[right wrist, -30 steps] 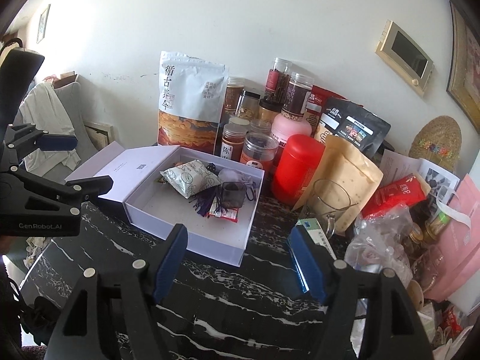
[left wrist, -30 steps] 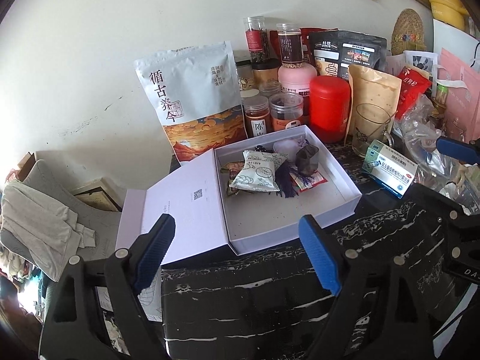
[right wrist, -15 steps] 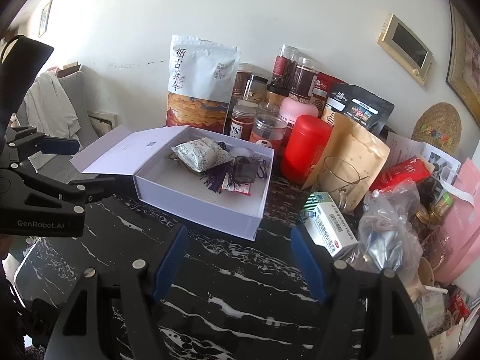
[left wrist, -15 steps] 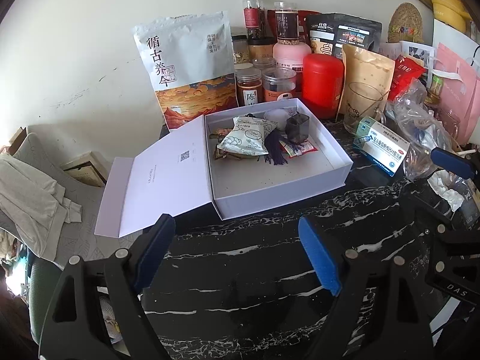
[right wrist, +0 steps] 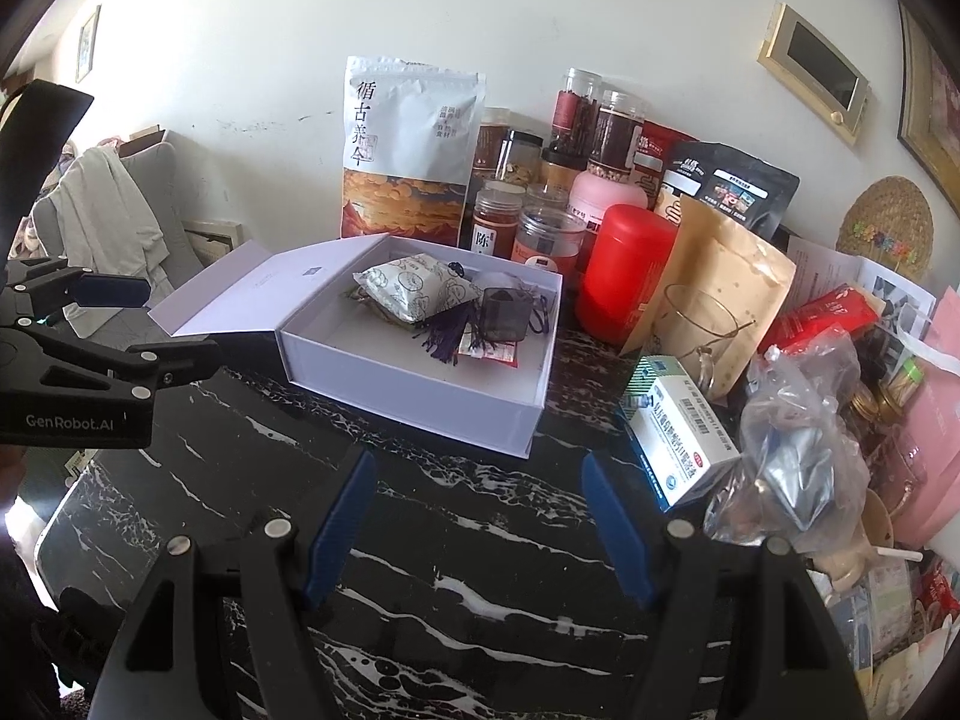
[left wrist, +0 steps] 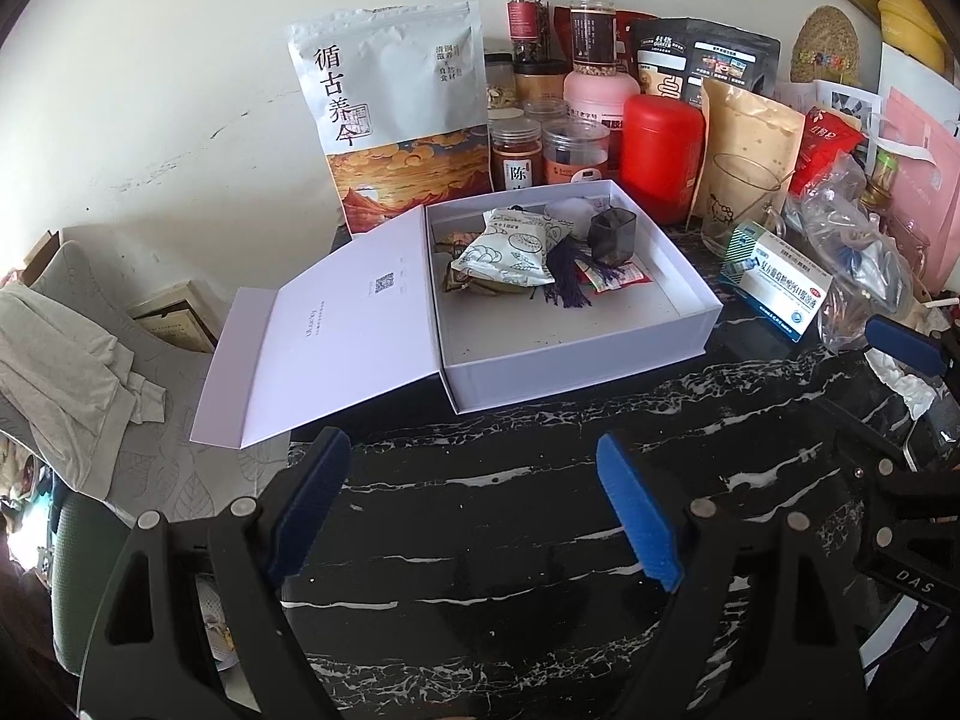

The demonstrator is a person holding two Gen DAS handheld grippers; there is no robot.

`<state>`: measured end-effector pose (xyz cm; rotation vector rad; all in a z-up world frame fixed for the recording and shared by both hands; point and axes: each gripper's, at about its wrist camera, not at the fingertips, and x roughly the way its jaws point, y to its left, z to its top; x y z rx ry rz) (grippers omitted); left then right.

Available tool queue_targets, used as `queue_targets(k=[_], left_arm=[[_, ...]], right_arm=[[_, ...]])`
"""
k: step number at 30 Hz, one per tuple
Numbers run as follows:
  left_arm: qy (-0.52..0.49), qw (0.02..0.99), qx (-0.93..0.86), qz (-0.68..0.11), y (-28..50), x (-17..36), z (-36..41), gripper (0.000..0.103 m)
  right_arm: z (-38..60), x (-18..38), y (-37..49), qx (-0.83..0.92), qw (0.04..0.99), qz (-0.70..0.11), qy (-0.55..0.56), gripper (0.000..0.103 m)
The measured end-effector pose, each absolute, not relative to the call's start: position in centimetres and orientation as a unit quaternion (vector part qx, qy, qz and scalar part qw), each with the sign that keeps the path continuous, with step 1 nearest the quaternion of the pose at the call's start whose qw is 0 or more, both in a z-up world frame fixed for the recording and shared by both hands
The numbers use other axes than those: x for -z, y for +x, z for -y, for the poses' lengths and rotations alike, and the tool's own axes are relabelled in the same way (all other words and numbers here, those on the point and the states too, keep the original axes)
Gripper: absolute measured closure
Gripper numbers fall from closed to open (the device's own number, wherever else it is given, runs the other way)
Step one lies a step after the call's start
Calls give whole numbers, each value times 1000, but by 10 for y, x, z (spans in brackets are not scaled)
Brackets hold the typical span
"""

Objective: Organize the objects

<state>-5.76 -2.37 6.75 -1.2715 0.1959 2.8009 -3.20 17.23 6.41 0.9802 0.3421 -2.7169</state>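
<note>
An open white box (left wrist: 576,354) (right wrist: 420,402) sits on the black marble table with its lid (left wrist: 336,324) folded out to the left. Inside lie a white patterned pouch (left wrist: 510,249) (right wrist: 414,288), a purple tassel (left wrist: 567,282), a dark translucent cup (left wrist: 612,234) (right wrist: 504,315) and a red sachet (left wrist: 618,273). A blue-and-white medicine box (left wrist: 780,282) (right wrist: 681,432) lies right of the white box. My left gripper (left wrist: 474,510) is open and empty, in front of the box. My right gripper (right wrist: 477,528) is open and empty, near the box's front corner.
Behind the box stand a large white pouch (left wrist: 390,114), several jars (left wrist: 516,156), a red canister (left wrist: 660,150), a kraft bag (left wrist: 744,144) and a glass mug (left wrist: 741,204). Plastic bags (right wrist: 798,438) and a pink bag (left wrist: 918,180) crowd the right. A chair with cloth (left wrist: 72,372) stands left.
Both grippers have pulled back from the box, which now looks smaller and farther. The medicine box has come fully into the right wrist view. Both stay open.
</note>
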Motion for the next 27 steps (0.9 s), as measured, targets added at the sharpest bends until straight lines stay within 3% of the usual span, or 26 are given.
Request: queue_targets(k=[27], left_arm=[[-423, 37, -902, -75, -55, -62, 20, 19]], right_arm=[[-180, -54, -39, 923, 103, -114, 352, 31]])
